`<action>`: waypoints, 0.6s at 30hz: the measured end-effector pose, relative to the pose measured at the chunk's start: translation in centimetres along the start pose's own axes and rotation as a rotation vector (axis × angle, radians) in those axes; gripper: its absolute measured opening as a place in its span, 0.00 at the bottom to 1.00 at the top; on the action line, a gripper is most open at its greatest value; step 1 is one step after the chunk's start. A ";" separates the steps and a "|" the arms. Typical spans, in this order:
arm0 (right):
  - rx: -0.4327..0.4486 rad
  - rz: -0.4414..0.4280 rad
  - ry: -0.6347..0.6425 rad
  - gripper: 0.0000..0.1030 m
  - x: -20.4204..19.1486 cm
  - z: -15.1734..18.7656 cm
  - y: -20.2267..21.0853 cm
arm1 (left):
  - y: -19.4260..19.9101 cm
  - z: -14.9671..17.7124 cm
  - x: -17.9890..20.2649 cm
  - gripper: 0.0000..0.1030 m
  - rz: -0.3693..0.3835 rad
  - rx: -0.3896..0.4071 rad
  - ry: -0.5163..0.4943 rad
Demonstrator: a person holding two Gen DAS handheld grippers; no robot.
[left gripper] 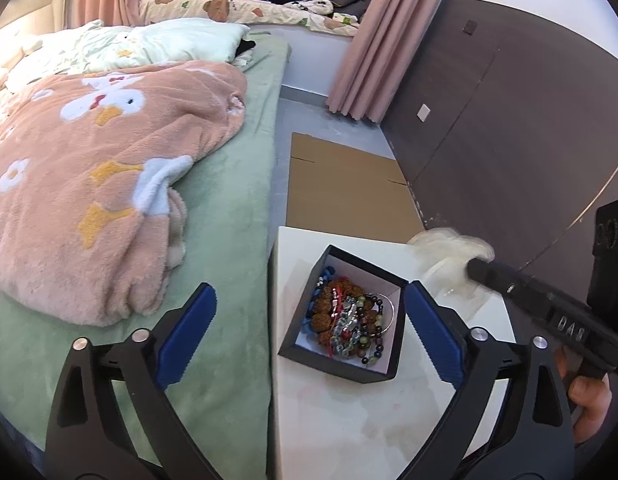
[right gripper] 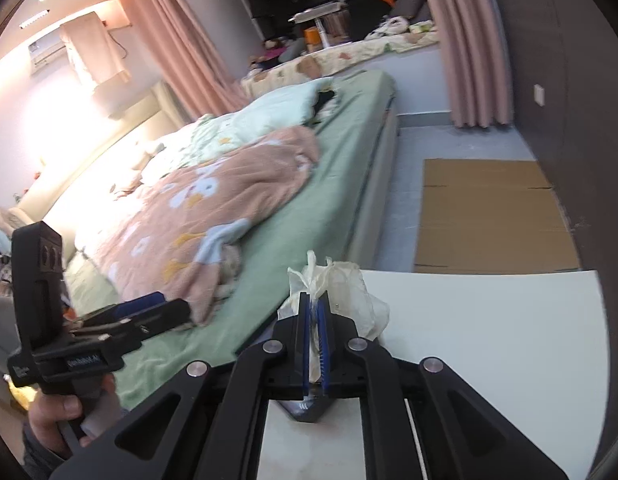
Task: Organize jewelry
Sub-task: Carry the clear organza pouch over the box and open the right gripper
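Note:
A black box (left gripper: 309,354) with a white inside stands on the small white table (left gripper: 349,432). It holds a heap of bead bracelets (left gripper: 345,320) in brown, red, blue, green and black. My left gripper (left gripper: 309,320) is open, its blue pads either side of the box, above it. My right gripper (right gripper: 316,312) is shut on a crumpled white plastic bag (right gripper: 349,288), held above the table's far edge. In the left wrist view the bag (left gripper: 449,252) is blurred at the tip of the right gripper.
A bed with a green sheet (left gripper: 229,240) and a pink blanket (left gripper: 89,200) lies left of the table. Flat cardboard (left gripper: 349,192) lies on the floor beyond the table. A dark wall panel (left gripper: 509,140) stands to the right.

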State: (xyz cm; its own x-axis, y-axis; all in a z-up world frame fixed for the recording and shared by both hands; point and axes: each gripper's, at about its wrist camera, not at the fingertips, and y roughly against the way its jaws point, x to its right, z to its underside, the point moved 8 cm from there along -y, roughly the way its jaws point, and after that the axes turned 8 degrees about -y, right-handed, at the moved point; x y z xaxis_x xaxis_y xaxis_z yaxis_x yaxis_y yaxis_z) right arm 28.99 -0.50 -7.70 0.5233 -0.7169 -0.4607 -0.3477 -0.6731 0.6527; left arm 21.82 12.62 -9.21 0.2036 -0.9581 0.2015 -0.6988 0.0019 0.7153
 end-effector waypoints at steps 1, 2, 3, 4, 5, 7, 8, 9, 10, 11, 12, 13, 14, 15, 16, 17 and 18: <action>-0.006 0.010 0.004 0.40 -0.1 0.2 -0.1 | 0.4 0.0 0.0 0.93 -0.001 0.006 -0.008; 0.013 0.034 0.013 0.68 -0.2 0.4 0.2 | 0.7 0.0 0.1 0.95 0.001 0.011 -0.017; 0.047 0.054 0.025 0.73 -0.2 0.4 0.8 | 1.1 0.1 0.2 0.95 -0.002 0.018 -0.027; 0.059 0.053 0.029 0.74 -0.3 0.6 1.2 | 1.4 0.2 0.3 0.95 -0.005 0.023 -0.036; 0.050 0.041 0.016 0.73 -0.2 0.9 1.6 | 1.7 0.3 0.4 0.95 -0.007 0.024 -0.043; 0.045 0.046 -0.009 0.74 0.5 1.2 2.3 | 2.0 0.6 0.5 0.95 -0.002 0.015 -0.042; 0.050 0.064 -0.015 0.76 0.9 1.4 2.9 | 2.1 0.7 0.7 0.95 0.004 0.012 -0.040; 0.056 0.075 -0.020 0.78 1.2 1.5 3.3 | 2.2 0.8 0.8 0.95 0.009 0.010 -0.038; 0.061 0.082 -0.027 0.81 1.5 1.6 3.8 | 2.3 0.9 1.0 0.95 0.011 0.008 -0.039; 0.066 0.086 -0.034 0.83 1.8 1.8 4.4 | 2.5 1.1 1.2 0.95 0.013 0.007 -0.044; 0.070 0.091 -0.037 0.85 2.0 1.9 4.9 | 2.7 1.2 1.4 0.95 0.015 0.007 -0.049; 0.077 0.103 -0.040 0.90 2.2 2.0 5.6 | 2.9 1.3 1.6 0.95 0.015 0.008 -0.053; 0.083 0.112 -0.040 0.93 2.4 2.2 6.1 | 3.2 1.4 1.9 0.95 0.018 0.013 -0.059; 0.087 0.124 -0.040 0.93 2.6 2.3 6.7 | 3.6 1.5 2.1 0.95 0.019 0.017 -0.061; 0.086 0.134 -0.041 0.93 2.7 2.5 7.1 | 3.9 1.5 2.3 0.95 0.019 0.020 -0.063; 0.083 0.149 -0.046 0.93 3.1 2.8 7.7 | 4.3 1.6 2.6 0.95 0.019 0.023 -0.065; 0.082 0.163 -0.051 0.93 3.4 3.1 8.1 | 4.7 1.7 2.8 0.95 0.021 0.023 -0.068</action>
State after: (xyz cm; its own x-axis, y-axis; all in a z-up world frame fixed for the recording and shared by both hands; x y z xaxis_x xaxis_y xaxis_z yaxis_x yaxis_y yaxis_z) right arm 25.51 -8.94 -5.79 0.4157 -0.8245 -0.3840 -0.4882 -0.5585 0.6706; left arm 17.96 9.42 -6.47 0.1425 -0.9751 0.1699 -0.7181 0.0163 0.6957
